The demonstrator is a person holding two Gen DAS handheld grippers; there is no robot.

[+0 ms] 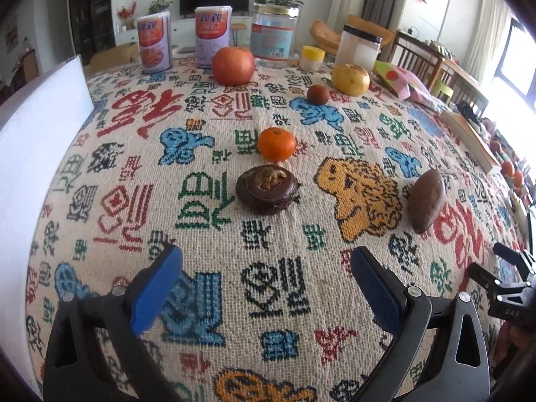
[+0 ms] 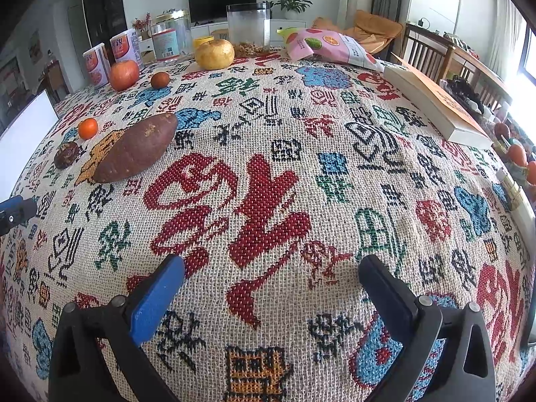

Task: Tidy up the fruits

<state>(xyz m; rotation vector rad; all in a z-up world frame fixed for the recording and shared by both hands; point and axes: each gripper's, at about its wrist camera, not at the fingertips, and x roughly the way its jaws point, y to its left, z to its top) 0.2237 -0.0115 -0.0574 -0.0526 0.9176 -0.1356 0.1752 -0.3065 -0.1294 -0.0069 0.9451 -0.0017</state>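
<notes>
On the patterned tablecloth (image 1: pixel 268 288) lie a red apple (image 1: pixel 233 66), a yellow pear (image 1: pixel 350 79), a small brown round fruit (image 1: pixel 318 94), an orange tangerine (image 1: pixel 276 144), a dark brown squat fruit (image 1: pixel 266 189) and a sweet potato (image 1: pixel 427 200). My left gripper (image 1: pixel 266 263) is open and empty, just short of the dark fruit. My right gripper (image 2: pixel 271 273) is open and empty over bare cloth; the sweet potato (image 2: pixel 135 149), tangerine (image 2: pixel 87 128), dark fruit (image 2: pixel 66 155), apple (image 2: pixel 124 74), small brown fruit (image 2: pixel 159 79) and pear (image 2: pixel 214 53) lie to its far left.
Two cans (image 1: pixel 154 43), a glass jar (image 1: pixel 274 31), a clear canister (image 1: pixel 358 48) and a yellow-lidded pot (image 1: pixel 312 57) stand at the far edge. A snack bag (image 2: pixel 331 47) and a book (image 2: pixel 435 100) lie at the right. A white board (image 1: pixel 33 167) stands at the left.
</notes>
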